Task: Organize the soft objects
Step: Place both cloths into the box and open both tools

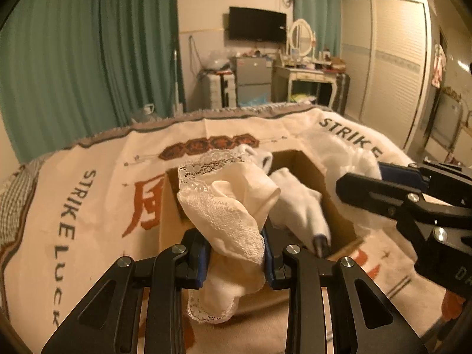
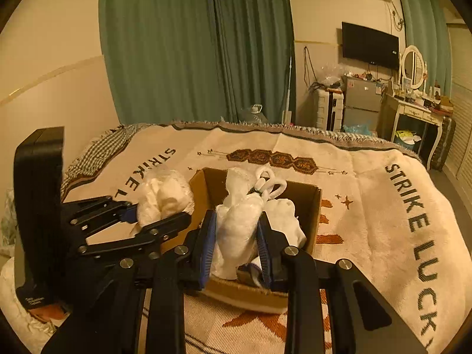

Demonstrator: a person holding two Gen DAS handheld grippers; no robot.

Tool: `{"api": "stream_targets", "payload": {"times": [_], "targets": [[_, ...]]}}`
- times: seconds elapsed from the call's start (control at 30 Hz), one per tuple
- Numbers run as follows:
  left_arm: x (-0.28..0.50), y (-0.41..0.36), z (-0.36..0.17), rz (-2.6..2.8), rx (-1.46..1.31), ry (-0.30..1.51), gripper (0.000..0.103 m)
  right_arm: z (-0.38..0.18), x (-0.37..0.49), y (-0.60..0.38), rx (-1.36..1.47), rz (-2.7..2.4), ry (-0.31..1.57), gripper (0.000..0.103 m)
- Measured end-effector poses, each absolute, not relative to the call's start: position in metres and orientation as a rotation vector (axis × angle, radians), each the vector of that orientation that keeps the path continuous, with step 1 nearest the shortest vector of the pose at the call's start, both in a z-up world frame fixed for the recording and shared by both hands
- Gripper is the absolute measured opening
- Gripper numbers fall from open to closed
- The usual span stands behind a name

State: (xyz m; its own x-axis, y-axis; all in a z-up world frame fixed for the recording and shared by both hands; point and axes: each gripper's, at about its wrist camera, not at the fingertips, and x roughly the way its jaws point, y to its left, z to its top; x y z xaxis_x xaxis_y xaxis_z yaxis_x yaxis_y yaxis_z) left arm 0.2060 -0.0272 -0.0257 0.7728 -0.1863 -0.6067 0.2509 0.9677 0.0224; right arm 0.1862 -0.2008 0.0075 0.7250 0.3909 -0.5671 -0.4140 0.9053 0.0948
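Observation:
My left gripper (image 1: 234, 255) is shut on a cream lace-trimmed cloth (image 1: 233, 203) and holds it over the near left side of an open cardboard box (image 1: 339, 206) on the bed. My right gripper (image 2: 237, 250) is shut on a white fluffy garment (image 2: 240, 221) above the box's near edge (image 2: 247, 293). White socks (image 1: 298, 200) lie inside the box. The right gripper also shows at the right of the left wrist view (image 1: 362, 183), holding white fabric. The left gripper shows at the left of the right wrist view (image 2: 141, 221) with the lace cloth (image 2: 165, 196).
The box sits on a cream "STRIKE LUCK" blanket (image 2: 383, 206) covering the bed. Green curtains (image 2: 191, 44), a wall TV (image 2: 370, 44), a small fridge (image 2: 361, 100), a dressing table with mirror (image 2: 416, 109) and a wardrobe (image 1: 389, 59) stand beyond the bed.

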Motion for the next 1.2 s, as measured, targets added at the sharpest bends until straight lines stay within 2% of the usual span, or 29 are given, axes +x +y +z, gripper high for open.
{"api": "stream_targets", "payload": {"times": [0.17, 0.2, 0.23, 0.3, 0.33, 0.47, 0.53, 0.57, 0.8, 1.0, 1.03, 1.07, 1.1, 1.2], "targets": [[0.226, -0.026, -0.039, -0.226, 0.087, 0.663, 0.033, -0.011, 0.213, -0.194, -0.052, 0.447, 0.65, 0.027], [0.231, -0.025, -0.043, -0.217, 0.083, 0.673, 0.039, -0.013, 0.215, -0.192, -0.051, 0.449, 0.654, 0.027], [0.234, -0.022, -0.046, -0.21, 0.08, 0.674, 0.051, -0.015, 0.219, -0.191, -0.047, 0.451, 0.657, 0.027], [0.234, -0.02, -0.049, -0.181, 0.082, 0.656, 0.065, -0.021, 0.227, -0.189, -0.038, 0.457, 0.667, 0.027], [0.234, -0.019, -0.05, -0.169, 0.084, 0.646, 0.069, -0.023, 0.229, -0.188, -0.037, 0.457, 0.671, 0.027], [0.236, -0.012, -0.053, -0.169, 0.077, 0.646, 0.069, -0.035, 0.244, -0.187, 0.011, 0.465, 0.698, 0.033], [0.233, -0.01, -0.052, -0.164, 0.078, 0.644, 0.069, -0.038, 0.249, -0.188, 0.023, 0.461, 0.713, 0.064], [0.231, -0.009, -0.052, -0.161, 0.079, 0.642, 0.069, -0.038, 0.25, -0.19, 0.028, 0.437, 0.705, 0.068], [0.206, -0.006, -0.031, -0.135, 0.104, 0.611, 0.069, -0.022, 0.238, -0.203, 0.068, 0.391, 0.688, 0.069], [0.154, -0.006, 0.035, -0.106, 0.121, 0.467, 0.069, 0.036, 0.192, -0.211, 0.043, 0.351, 0.582, 0.069], [0.144, -0.006, 0.047, -0.094, 0.123, 0.438, 0.071, 0.047, 0.182, -0.213, 0.039, 0.353, 0.562, 0.069], [0.128, -0.006, 0.064, -0.08, 0.122, 0.394, 0.077, 0.061, 0.17, -0.215, 0.034, 0.364, 0.548, 0.069], [0.117, -0.005, 0.076, -0.069, 0.114, 0.356, 0.093, 0.07, 0.161, -0.216, 0.027, 0.373, 0.545, 0.074], [0.076, 0.0, 0.109, -0.038, 0.081, 0.23, 0.094, 0.098, 0.123, -0.222, -0.005, 0.363, 0.483, 0.094]]}}
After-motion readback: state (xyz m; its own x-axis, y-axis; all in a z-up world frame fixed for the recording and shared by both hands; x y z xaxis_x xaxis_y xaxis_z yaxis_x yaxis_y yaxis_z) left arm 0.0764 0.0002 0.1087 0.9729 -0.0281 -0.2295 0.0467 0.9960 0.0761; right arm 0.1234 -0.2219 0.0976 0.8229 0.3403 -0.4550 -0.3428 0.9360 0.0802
